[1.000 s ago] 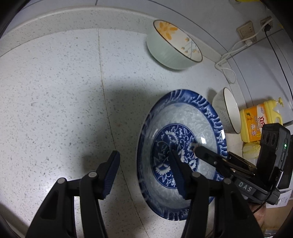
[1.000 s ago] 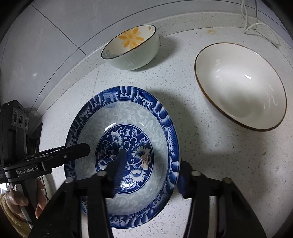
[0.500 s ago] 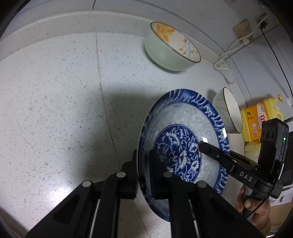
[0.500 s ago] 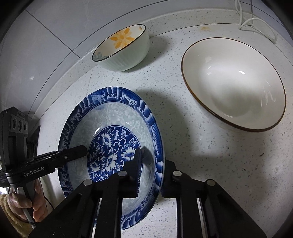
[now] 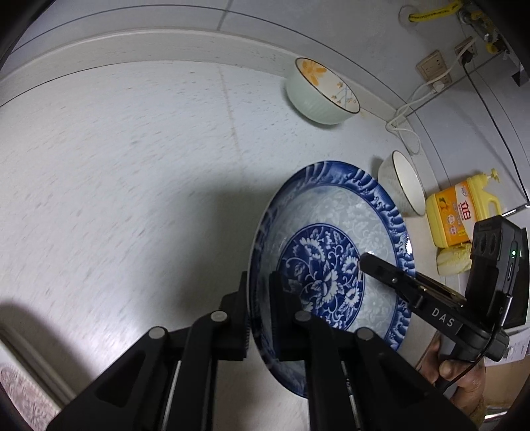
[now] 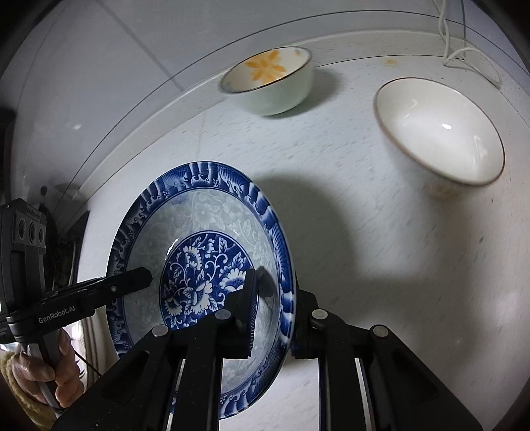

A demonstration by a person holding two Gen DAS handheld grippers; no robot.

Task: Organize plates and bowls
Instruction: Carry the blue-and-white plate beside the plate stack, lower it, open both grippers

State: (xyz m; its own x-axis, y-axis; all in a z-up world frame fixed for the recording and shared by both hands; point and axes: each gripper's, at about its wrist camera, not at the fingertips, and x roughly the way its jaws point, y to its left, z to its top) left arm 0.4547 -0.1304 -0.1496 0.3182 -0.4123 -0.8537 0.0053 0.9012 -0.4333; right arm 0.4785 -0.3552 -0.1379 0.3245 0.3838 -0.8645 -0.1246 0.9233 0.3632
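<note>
A pale speckled stone countertop [image 5: 132, 159] runs under both my hands, with a raised curved lip where it meets the grey tiled wall [image 5: 298, 30]. On that wall sits a beige socket [image 5: 434, 66] with a white cable [image 5: 405, 114] trailing down onto the counter, and a yellow dish-soap bottle [image 5: 460, 212] stands off to the right in the left wrist view.

I hold the blue-and-white plate [image 5: 331, 245] from both sides. My left gripper [image 5: 260, 311] is pinched on its near left rim — one pad under the outside, the other inside the well. My right gripper [image 6: 273, 308] is clamped on the opposite rim in the same way, one finger lying over the floral centre and the other behind the blue border. The plate is round, so it has no long axis to speak of; its painted face points up and towards my cameras, tilted rather than flat. Its shadow falls on the counter beside it, though I cannot tell whether it is clear of the stone.

Near the wall stands a pale green bowl with an orange flower [image 6: 270, 81], upright and well apart from the plate. A white bowl with a brown rim [image 6: 440, 132] sits to the right of the plate, close to it but not touching.
</note>
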